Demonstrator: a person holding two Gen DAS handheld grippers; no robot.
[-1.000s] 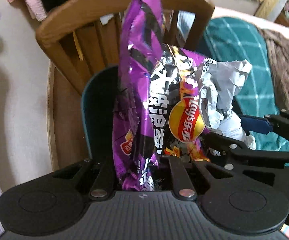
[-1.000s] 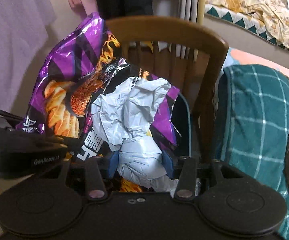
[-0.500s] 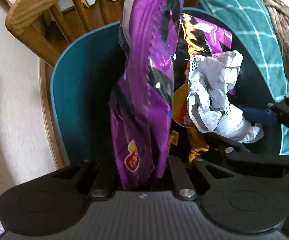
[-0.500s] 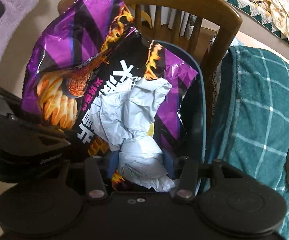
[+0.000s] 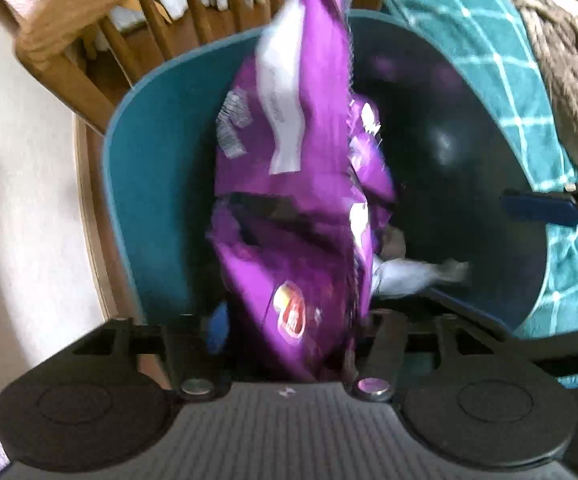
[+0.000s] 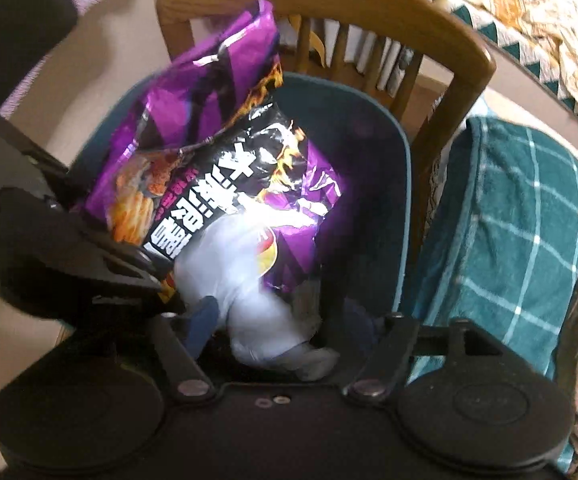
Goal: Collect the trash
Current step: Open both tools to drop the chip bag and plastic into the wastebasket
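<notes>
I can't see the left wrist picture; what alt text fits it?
A purple chip bag drops between the opening left tongs into a teal bin, with crumpled white paper beside it and a wooden chair behind.

Purple chip bag point(image 6: 225, 152), standing between and beyond the right gripper's jaws: large white Chinese characters run down its black band, blurred, not legible with certainty. A red-and-yellow round brand logo shows low on the same bag point(image 5: 293, 312), between the left gripper's jaws; its lettering is too smeared to read. White back-panel print also illegible.
</notes>
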